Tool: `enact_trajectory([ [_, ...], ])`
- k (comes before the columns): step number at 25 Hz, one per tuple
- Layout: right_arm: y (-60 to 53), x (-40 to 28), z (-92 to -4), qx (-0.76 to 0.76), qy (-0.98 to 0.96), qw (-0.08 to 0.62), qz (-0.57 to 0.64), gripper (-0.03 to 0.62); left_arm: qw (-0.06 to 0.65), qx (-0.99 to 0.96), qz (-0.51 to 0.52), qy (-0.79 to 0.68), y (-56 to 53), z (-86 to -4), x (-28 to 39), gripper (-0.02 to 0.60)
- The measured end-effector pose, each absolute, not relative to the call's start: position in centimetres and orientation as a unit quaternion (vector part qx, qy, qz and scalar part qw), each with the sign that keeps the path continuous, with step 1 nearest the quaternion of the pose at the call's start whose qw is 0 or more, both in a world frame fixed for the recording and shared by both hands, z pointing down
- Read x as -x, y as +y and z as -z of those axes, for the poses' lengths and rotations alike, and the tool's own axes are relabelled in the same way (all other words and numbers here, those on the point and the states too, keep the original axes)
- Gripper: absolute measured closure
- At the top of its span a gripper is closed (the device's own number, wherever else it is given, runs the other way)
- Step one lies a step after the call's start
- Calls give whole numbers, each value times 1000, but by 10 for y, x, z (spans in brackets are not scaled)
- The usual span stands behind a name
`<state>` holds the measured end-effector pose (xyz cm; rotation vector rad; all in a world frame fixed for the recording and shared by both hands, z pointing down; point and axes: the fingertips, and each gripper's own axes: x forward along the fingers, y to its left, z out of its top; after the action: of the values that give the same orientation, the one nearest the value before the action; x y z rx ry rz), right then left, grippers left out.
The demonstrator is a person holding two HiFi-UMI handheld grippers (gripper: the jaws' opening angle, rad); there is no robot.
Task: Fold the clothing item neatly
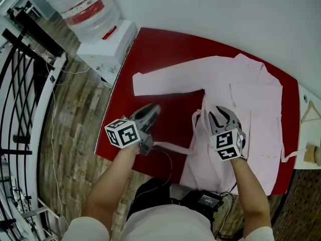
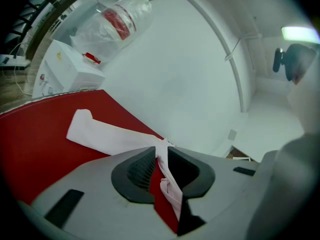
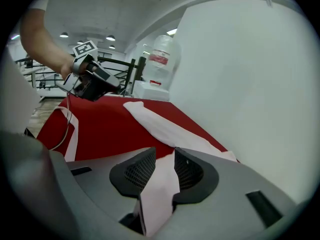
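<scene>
Covering most of the head view, a red table [image 1: 165, 49] was the largest item I noted.

Pink robe [image 1: 251, 99]: spread open and flat on the table's right half, one sleeve [image 1: 165, 82] stretched out leftward across the red top, with its cuff near the far-left edge.

Water dispenser [image 1: 108, 46]: white, standing on the wood floor off the table's far-left corner, with a clear bottle [image 1: 83, 6] on top.

Right gripper [image 1: 220, 115]: I held it over the robe's front edge near the middle of the table. Its own view showed pink cloth filling the narrow gap between the two pads, so it was clamped on the robe.

Left gripper [image 1: 153, 109]: I held it over bare red table to the left of the robe. Its jaws stood slightly apart, and red table showed beside the cloth in the gap.

Belt [image 1: 173, 147]: a thin pink strip running from the left gripper's jaws across to the robe, lying against one pad only.

Wooden hanger [image 1: 311, 112]: on a white surface past the table's right edge.
</scene>
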<state>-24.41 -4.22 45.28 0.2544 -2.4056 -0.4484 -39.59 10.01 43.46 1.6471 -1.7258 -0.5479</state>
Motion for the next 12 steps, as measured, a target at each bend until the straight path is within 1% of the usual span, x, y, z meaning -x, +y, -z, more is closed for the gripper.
enact_trajectory([
  [4,7,301,-458,-44,-923,331,193,491,342,-615,221,-675,128,-442,431,517],
  [12,87,400,-496,69,-906,336,247,491,350,-579,244,-695,164,-467,482,515],
])
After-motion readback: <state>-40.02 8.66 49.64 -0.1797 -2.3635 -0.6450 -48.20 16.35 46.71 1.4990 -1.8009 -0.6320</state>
